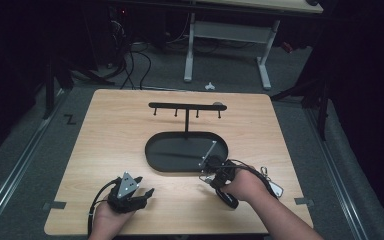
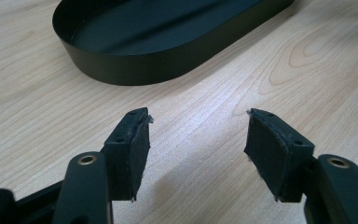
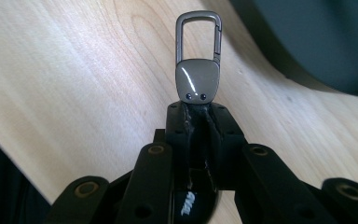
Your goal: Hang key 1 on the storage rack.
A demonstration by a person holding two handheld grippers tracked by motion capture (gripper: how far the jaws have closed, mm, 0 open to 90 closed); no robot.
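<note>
**Key fob in the right tool, hook stand waiting**

Right tool (image 3: 198, 109): jaws closed tight on a key fob (image 3: 197, 81), gripped by the dark strap just below its metal plate. The grey carabiner clip stands straight out beyond the jaw tips, free and unobstructed. A black fob body with white lettering hangs under the jaws. In the high view this tool (image 1: 206, 175) sits at the near right end of the black oval tray (image 1: 155, 150), low over the surface (image 1: 105, 130).

Left tool (image 1: 147, 192): jaws wide apart, nothing between them, resting near the front edge of the surface. Its own view shows bare wood between the pads (image 2: 137, 149) and the tray wall (image 2: 135, 70) beyond.

Handling, as judged: the fob looks light; clip and plate are rigid, smooth metal and likely slippery, the strap soft and bendable. The strap hold seems the better grip, leaving the clip loop open for a hook. The body may swing when lifted.

Count:
- hook stand (image 1: 186, 106): one, a crossbar on a single post rising from the tray, four small pegs
- key fob in the jaws: one
- a second small keyring-like item (image 1: 272, 186) by the right hand, too small to tell
- tools: two
</note>
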